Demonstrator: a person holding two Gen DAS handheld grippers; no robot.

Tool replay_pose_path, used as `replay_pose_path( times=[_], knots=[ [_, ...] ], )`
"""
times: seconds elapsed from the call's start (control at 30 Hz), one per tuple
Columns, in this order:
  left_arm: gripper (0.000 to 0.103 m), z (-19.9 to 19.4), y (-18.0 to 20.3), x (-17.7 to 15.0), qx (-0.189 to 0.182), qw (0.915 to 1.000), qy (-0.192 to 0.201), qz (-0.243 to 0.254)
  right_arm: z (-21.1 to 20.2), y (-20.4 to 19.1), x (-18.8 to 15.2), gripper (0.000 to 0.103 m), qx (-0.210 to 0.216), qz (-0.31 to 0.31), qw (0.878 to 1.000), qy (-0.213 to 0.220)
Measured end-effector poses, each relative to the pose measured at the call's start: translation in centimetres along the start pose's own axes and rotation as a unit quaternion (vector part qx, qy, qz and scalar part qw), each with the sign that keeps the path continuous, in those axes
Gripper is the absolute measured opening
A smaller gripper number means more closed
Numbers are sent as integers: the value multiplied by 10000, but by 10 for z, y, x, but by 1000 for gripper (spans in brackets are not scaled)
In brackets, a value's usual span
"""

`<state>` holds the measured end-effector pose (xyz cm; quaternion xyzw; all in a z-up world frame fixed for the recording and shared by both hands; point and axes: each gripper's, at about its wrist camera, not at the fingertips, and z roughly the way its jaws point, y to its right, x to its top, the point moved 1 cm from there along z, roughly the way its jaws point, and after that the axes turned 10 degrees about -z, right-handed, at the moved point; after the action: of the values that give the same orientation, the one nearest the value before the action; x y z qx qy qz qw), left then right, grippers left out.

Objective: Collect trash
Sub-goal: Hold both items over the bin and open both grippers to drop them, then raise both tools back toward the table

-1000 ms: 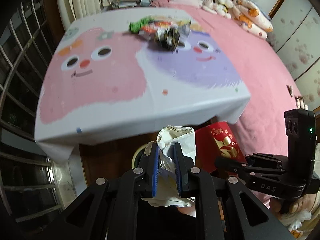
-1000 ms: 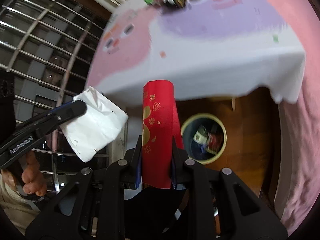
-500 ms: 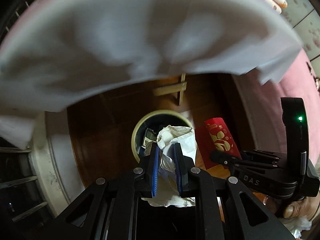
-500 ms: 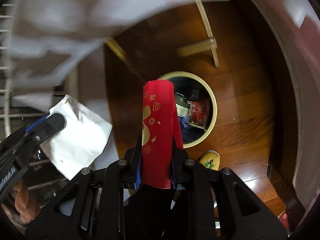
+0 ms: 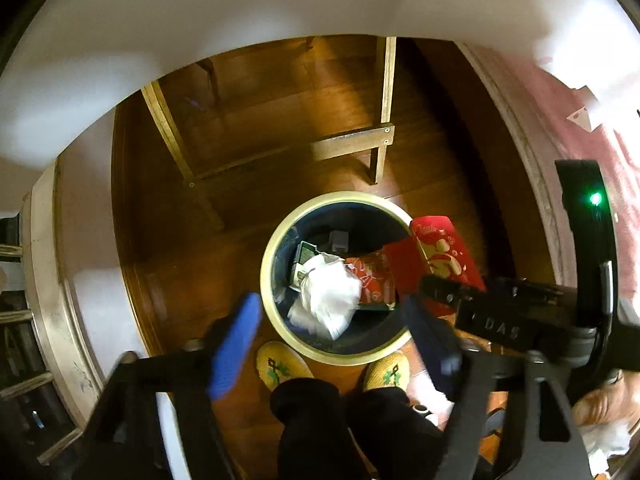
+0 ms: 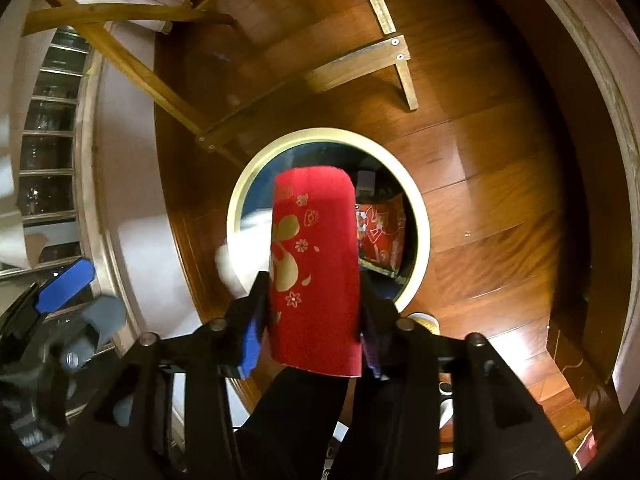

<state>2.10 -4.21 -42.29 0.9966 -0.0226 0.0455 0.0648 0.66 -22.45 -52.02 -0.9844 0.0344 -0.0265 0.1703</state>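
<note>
Paper wad drops bin-ward below the opening, empty left claw (right claw loosening around the red packet)

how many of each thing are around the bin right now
bin: 1
white paper: 1
red envelope: 1
slippers: 2
grippers: 2
total: 7

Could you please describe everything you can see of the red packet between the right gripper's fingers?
The red packet is a flat, glossy red paper envelope printed with gold flowers and a cartoon figure. It bows outward, rounded top pointing forward, above the bin. It sits between the right gripper fingers, whose jaws are opening.
</note>
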Motion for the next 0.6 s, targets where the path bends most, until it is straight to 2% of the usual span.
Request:
replay_pose_path(
  times=[0.07, 0.3, 0.6],
  knots=[
    [81, 1, -3, 0, 80, 10000, 24, 27, 2, 0, 5, 49, -1, -15, 10000, 2],
    [82, -15, -15, 6, 141, 9993, 256, -213, -5, -9, 12, 50, -124, -292, 9995, 33],
    [82, -85, -15, 2, 284, 9969, 657, -325, -61, -34, 2, 51, -56, -388, 9991, 187]
  ],
)
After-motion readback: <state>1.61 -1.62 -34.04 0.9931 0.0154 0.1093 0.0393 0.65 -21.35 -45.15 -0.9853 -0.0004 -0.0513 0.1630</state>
